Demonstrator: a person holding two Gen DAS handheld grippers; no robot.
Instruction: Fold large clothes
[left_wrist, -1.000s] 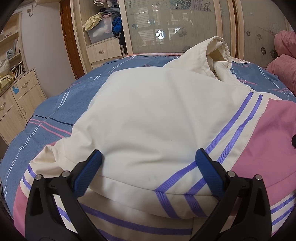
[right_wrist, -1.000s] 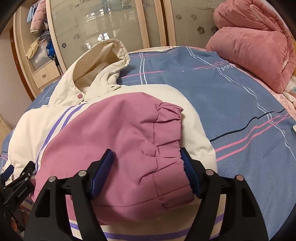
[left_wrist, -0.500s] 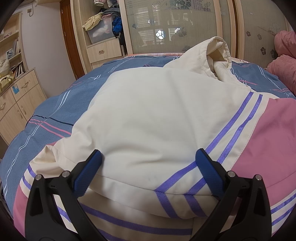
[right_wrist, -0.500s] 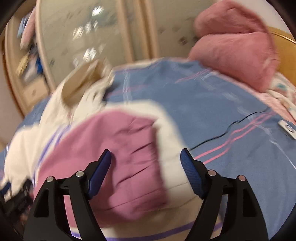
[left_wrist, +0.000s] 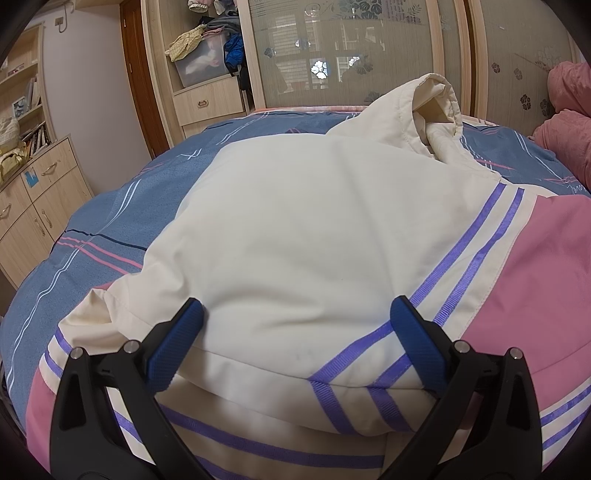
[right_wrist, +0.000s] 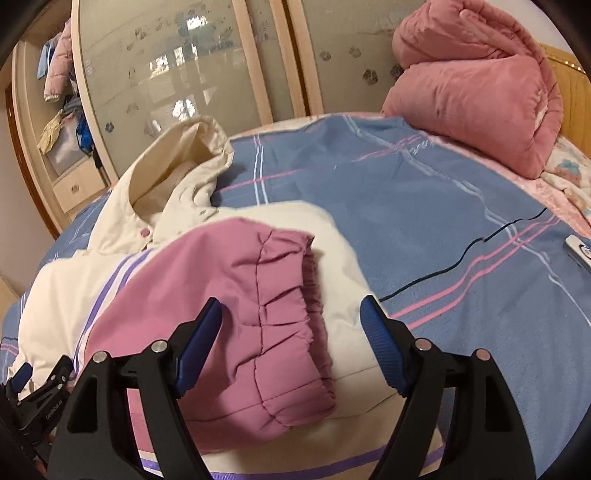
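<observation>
Left wrist view: the left claw (left_wrist: 295, 334) hovers wide open, holding nothing, over the cream jacket (left_wrist: 295, 229) on the bed (left_wrist: 92, 229); one side looks folded in. A storage bin (left_wrist: 199, 68) holds clothes.

Right wrist view: the right claw (right_wrist: 291, 332) gapes empty above the pink sleeve (right_wrist: 236, 302), laid across; the lengthwise fold seems left.

Cream padded hooded jacket with purple stripes (left_wrist: 317, 236) lies on the blue striped bedsheet (right_wrist: 424, 221), hood at the far end. Its pink gathered-cuff sleeve (right_wrist: 236, 314) is folded over the jacket's right side. Rolled pink plush quilt (right_wrist: 472, 96) sits far right on the bed. Wooden wardrobe with frosted sliding doors (left_wrist: 354, 51) stands behind the bed; wooden drawer cabinet (left_wrist: 33, 206) far left.
</observation>
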